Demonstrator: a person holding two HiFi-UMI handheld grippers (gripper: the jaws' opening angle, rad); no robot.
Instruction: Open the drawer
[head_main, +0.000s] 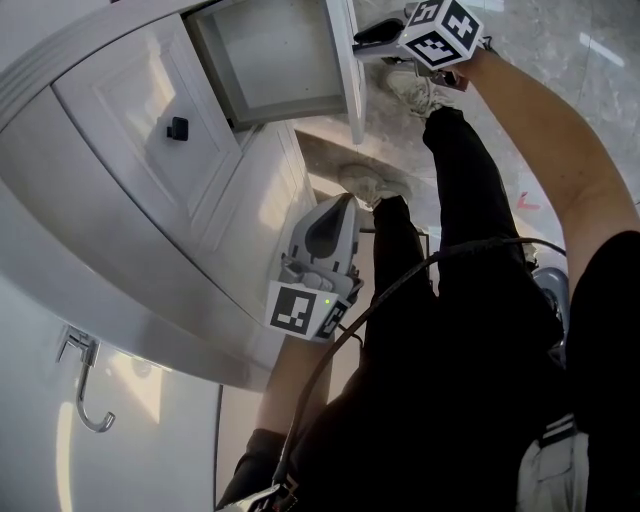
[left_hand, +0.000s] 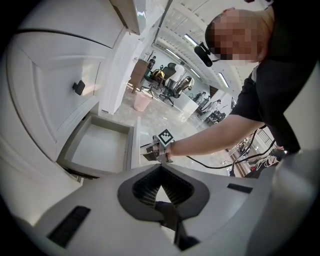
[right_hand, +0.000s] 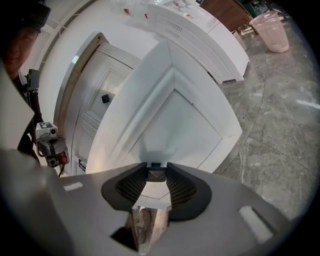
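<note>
The white drawer (head_main: 268, 62) stands pulled out of the cabinet, its box bare inside (left_hand: 131, 150). My right gripper (head_main: 364, 42) is at the drawer's front panel (right_hand: 172, 110), and its pads close on the small dark knob (right_hand: 155, 174) there. My left gripper (head_main: 344, 203) hangs lower, beside the cabinet front and near the person's legs. Its jaws meet at the tips (left_hand: 161, 167) with nothing between them. The left gripper view shows the right gripper (left_hand: 150, 153) at the drawer front.
A shut drawer above carries a black knob (head_main: 177, 127). A metal hook (head_main: 86, 388) hangs on the white wall at lower left. The person's shoes (head_main: 372, 184) stand on the stone floor by the cabinet. A pink bin (right_hand: 272, 29) and office chairs (left_hand: 172, 90) stand farther off.
</note>
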